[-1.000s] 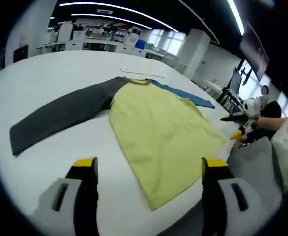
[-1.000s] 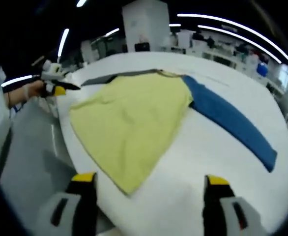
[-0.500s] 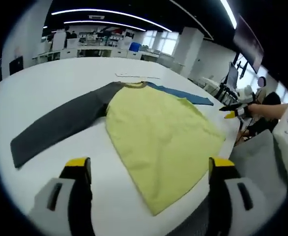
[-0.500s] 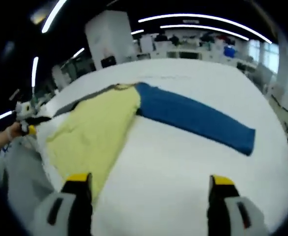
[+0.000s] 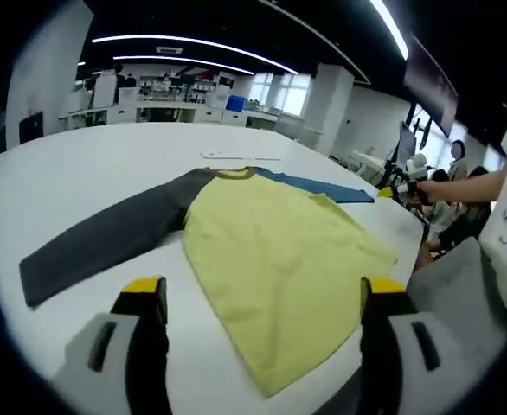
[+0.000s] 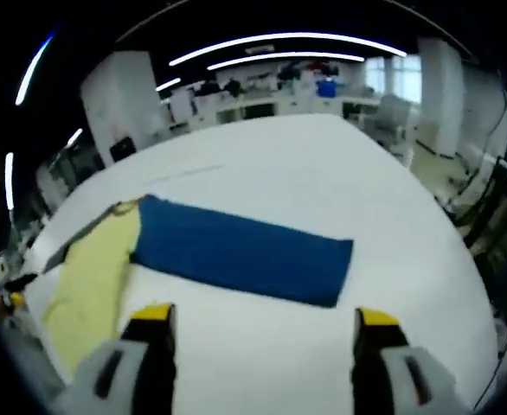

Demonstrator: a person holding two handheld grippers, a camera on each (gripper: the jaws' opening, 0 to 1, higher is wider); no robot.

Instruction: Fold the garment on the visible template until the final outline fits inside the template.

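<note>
A long-sleeved shirt lies flat on the white table [image 5: 80,164]. It has a yellow body [image 5: 279,268], a dark grey sleeve [image 5: 106,242] spread to the left and a blue sleeve [image 5: 327,185] to the far right. My left gripper [image 5: 264,290] hangs open over the near edge, in front of the yellow hem, touching nothing. In the right gripper view the blue sleeve [image 6: 240,255] lies straight across the middle, with the yellow body [image 6: 89,285] at the left. My right gripper [image 6: 264,316] is open just short of the sleeve. From the left gripper view, the right gripper [image 5: 402,190] shows held beyond the table's right edge.
A thin pale line [image 5: 240,156] runs on the table just past the collar. A grey seat or cloth [image 5: 461,285] and a person's arm [image 5: 470,183] are at the right edge. Desks and pillars stand far behind. The table [image 6: 340,173] drops off at right.
The right gripper's camera has swung right, so the blue sleeve is now centred and most of the yellow body has left the picture. The shirt has not moved. The left view barely shifted.
</note>
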